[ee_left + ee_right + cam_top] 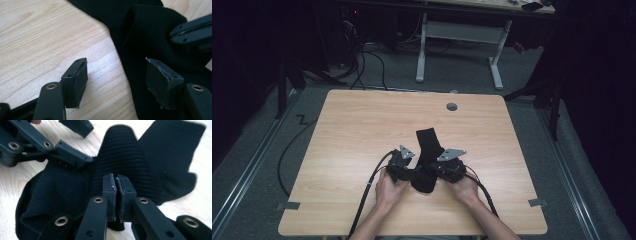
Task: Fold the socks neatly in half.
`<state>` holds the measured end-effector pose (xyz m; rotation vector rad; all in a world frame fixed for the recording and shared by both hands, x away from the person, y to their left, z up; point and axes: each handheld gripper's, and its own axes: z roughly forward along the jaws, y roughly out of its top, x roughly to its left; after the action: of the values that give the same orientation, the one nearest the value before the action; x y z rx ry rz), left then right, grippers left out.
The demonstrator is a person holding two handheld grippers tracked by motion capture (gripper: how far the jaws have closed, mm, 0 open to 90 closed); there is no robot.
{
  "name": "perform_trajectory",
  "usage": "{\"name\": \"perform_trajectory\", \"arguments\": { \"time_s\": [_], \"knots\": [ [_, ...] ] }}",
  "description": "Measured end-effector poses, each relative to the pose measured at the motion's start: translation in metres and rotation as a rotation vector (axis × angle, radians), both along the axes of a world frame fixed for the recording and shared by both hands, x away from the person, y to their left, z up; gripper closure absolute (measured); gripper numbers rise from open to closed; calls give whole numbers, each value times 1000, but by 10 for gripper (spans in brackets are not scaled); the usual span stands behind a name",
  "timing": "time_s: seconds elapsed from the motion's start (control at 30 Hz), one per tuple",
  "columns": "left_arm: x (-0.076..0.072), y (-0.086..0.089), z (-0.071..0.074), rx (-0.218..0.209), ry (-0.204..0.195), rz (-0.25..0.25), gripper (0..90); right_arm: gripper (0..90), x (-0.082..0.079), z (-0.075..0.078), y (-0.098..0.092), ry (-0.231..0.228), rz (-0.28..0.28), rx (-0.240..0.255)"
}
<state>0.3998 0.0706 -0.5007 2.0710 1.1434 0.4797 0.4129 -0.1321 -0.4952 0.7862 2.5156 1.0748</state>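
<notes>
Between the two hands, near the six o'clock edge of the table (362, 125), the right gripper (116, 178) has its jaws pinched almost together, with a raised ridge of the black sock (120, 155) just beyond the tips. Whether a thin fold of cloth sits between the pads I cannot tell for certain, though the fabric bunches up right against them, so I read it as a pinch on the sock. At ten o'clock from it in the right gripper view, the left gripper (116, 75) stands with its jaws wide apart: one pad rests over bare wood, the other over the sock's edge, and nothing is squeezed between them.

From the high view the sock (428, 145) lies lengthwise, its far end pointing toward twelve o'clock and its near end humped between the grippers.

As a judgement, the work looks like folding or bunching the sock, and it is at an early stage: one part is lifted, the rest lies flat, and the left gripper has yet to take hold.

Counted: one sock, two grippers, one table.
</notes>
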Motion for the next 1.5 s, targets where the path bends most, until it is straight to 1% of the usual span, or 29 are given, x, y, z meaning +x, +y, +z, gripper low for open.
{"name": "perform_trajectory", "arguments": {
  "time_s": [0.1,0.2,0.3,0.33,0.37,0.4,0.43,0.5,0.57,0.6,0.63,0.67,0.7,0.77,0.8,0.87,0.93,1.03,1.07,1.1,1.13,1.17,1.2,1.23,1.27,1.33,1.4,1.47,1.5],
  "knots": [
    [0,0,-1,-2,-3,1,358,801,0,0,-2,20,-8,18],
    [-1,0,-1,-6,-5,1,358,765,0,5,-7,18,-17,40],
    [-1,0,-2,-15,-9,3,360,767,-1,16,-14,-3,-40,93],
    [-1,1,-2,-16,-9,3,360,768,0,24,-19,-14,-65,122],
    [-2,1,-3,-19,-11,4,361,768,1,28,-20,-20,-78,123],
    [-2,1,-3,-20,-11,4,361,768,2,33,-21,-39,-94,114],
    [-2,1,-3,-20,-11,3,361,765,5,37,-21,-41,-107,112],
    [-2,1,-3,-21,-11,3,361,743,13,40,-22,-20,-132,117],
    [-2,1,-3,-21,-14,4,360,699,23,36,-20,29,-154,108],
    [-2,1,-3,-19,-16,5,360,675,27,32,-19,65,-157,106],
    [-3,1,-3,-17,-19,5,360,650,31,27,-17,90,-163,99],
    [-3,0,-4,-17,-22,6,361,632,35,21,-16,118,-164,84],
    [-3,0,-4,-15,-24,6,360,645,37,17,-14,138,-160,70],
    [-3,0,-3,-9,-29,5,361,707,38,12,-11,144,-144,49],
    [-4,0,-3,-8,-29,5,361,753,38,10,-10,154,-127,46],
    [-3,-1,-3,-8,-28,4,362,815,39,8,-8,164,-113,38],
    [-3,0,-3,-7,-28,0,362,832,39,11,-8,149,-119,30],
    [-3,0,-4,-16,-23,3,362,835,39,21,-10,91,-138,35],
    [-3,0,-4,-17,-23,5,362,834,39,28,-10,63,-150,31],
    [-3,-1,-4,-16,-26,5,362,833,39,31,-10,36,-149,25],
    [-3,-1,-4,-15,-28,6,362,831,39,37,-10,-6,-152,12],
    [-3,-1,-4,-19,-25,7,362,830,38,40,-9,-34,-153,1],
    [-2,-2,-4,-22,-23,8,362,826,38,41,-7,-60,-149,-22],
    [-2,-2,-4,-24,-22,8,362,823,38,39,-5,-70,-145,-37],
    [-2,-2,-4,-25,-20,8,362,820,38,36,-4,-71,-144,-44],
    [-2,-3,-4,-25,-19,8,362,809,39,24,-3,-48,-142,-61],
    [-1,-3,-4,-29,-17,11,361,772,37,9,-3,-17,-140,-68],
    [-1,-3,-5,-30,-18,12,361,719,31,2,-6,-15,-132,-53],
    [-1,-3,-4,-30,-17,11,361,699,28,2,-8,-15,-132,-45]
  ]
}}
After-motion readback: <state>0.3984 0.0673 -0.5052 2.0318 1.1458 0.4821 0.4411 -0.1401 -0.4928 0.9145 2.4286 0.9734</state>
